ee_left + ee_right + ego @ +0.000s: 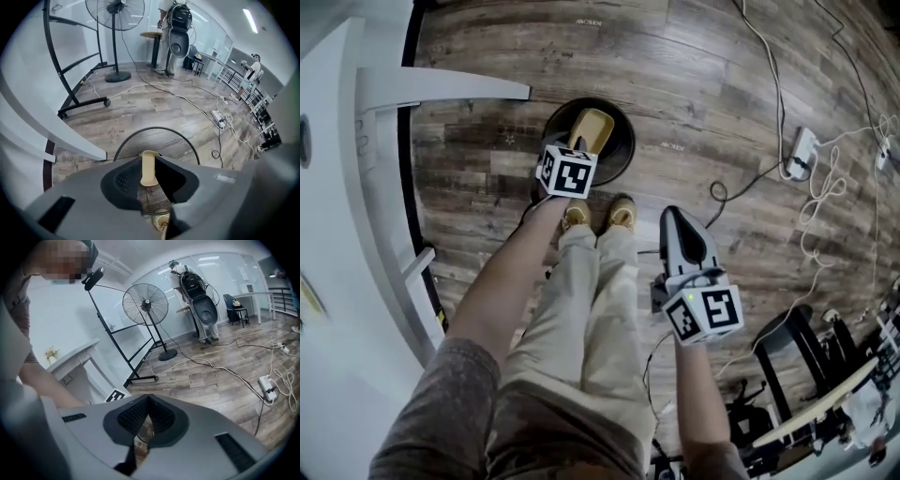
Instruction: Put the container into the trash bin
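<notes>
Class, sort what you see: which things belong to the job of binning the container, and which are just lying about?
Belong to the job: container; trash bin.
Just lying about: power strip; standing fan.

The container [591, 129] lies in the trash bin [624, 148], which stands on the floor [487, 56]. Shoes [622, 213] stand just beside the bin, on its near side. A counter [337, 187] is left of the bin, and a power strip [802, 153] lies well to its right.
</notes>
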